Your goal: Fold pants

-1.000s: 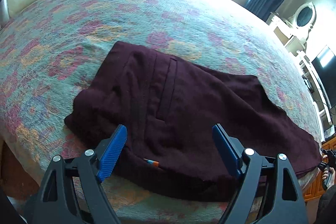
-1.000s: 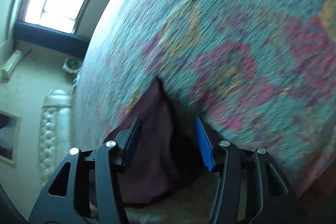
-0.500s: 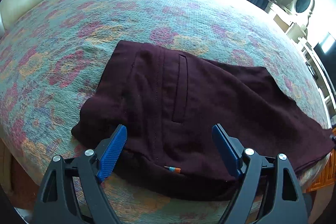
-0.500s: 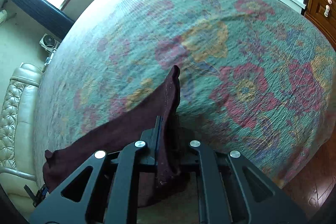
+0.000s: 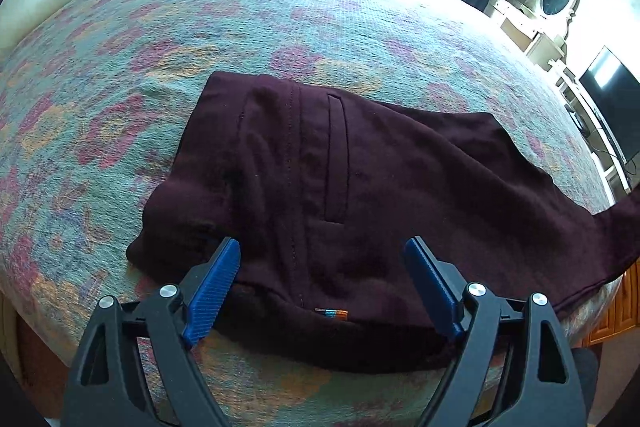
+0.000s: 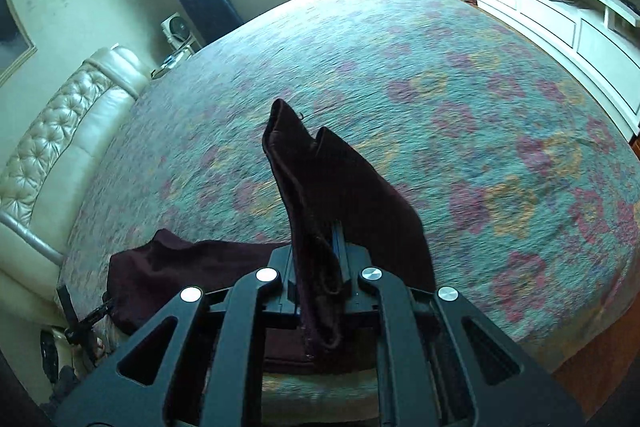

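Pants (image 5: 360, 195), dark maroon, spread on the floral bedspread (image 5: 280, 7) near its front edge, waistband toward the left. Left gripper (image 5: 324, 283) over the waist, fingers wide apart, empty. Right gripper (image 6: 316, 267), fingers clamped together on the raised leg hem (image 6: 320, 179).

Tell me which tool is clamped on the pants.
The right tool: its fingers are closed on the pants leg ends, lifted off the bed. The left tool is open above the waistband.
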